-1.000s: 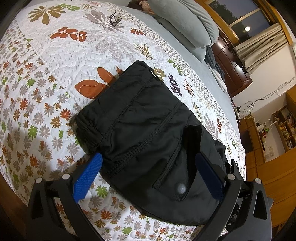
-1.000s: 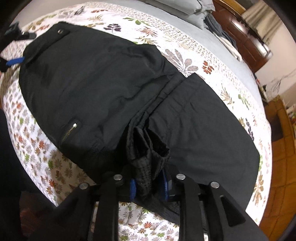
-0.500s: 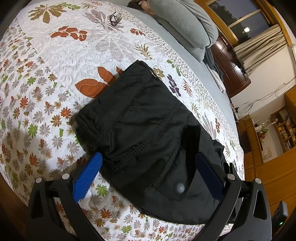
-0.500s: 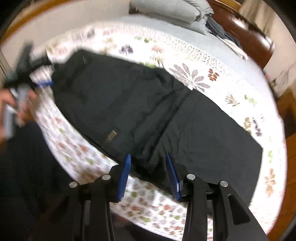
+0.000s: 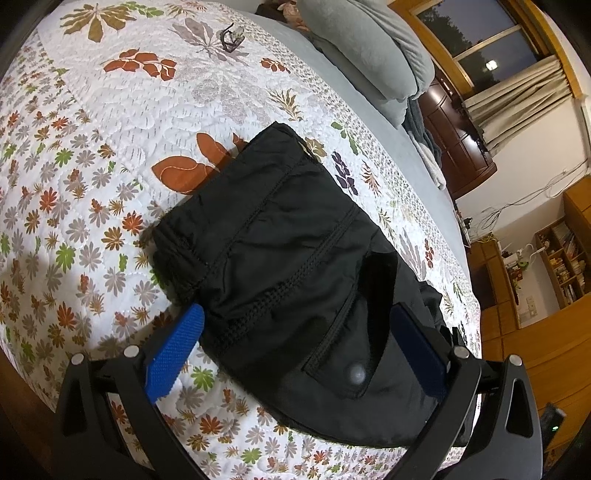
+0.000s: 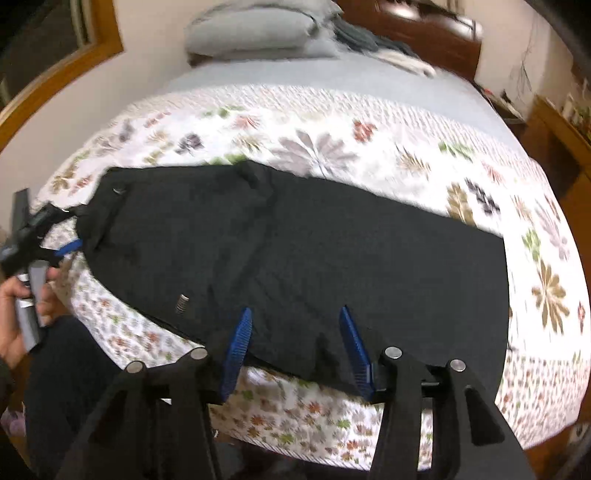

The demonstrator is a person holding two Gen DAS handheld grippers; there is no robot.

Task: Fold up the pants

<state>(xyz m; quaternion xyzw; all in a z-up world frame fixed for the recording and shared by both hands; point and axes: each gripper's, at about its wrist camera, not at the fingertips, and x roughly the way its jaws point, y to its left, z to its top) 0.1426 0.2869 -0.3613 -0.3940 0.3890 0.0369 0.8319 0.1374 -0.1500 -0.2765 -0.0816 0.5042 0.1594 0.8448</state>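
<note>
Black pants [image 5: 280,258] lie lengthwise near the front edge of a floral quilt [image 5: 110,147]. My left gripper [image 5: 295,314] is open wide at the waist end, its blue pads on either side of the pocket with the snap button [image 5: 356,373]. In the right wrist view the pants [image 6: 295,251] stretch flat from left to right. My right gripper [image 6: 295,314] hangs above their near edge with its jaws opening and no fabric between the pads. The left gripper [image 6: 40,236] shows at the far left, held by a hand [image 6: 14,317].
Folded glasses [image 5: 231,35] lie on the quilt far from the pants. Grey pillows [image 6: 255,33] and piled clothes sit at the head of the bed. A dark wooden cabinet [image 5: 458,147] and shelves [image 5: 561,258] stand beyond. The bed's edge runs just under my grippers.
My right gripper let go of the bunched fabric, widened its jaws, lifted away and rolled. The pants now lie flat. The left gripper stayed put.
</note>
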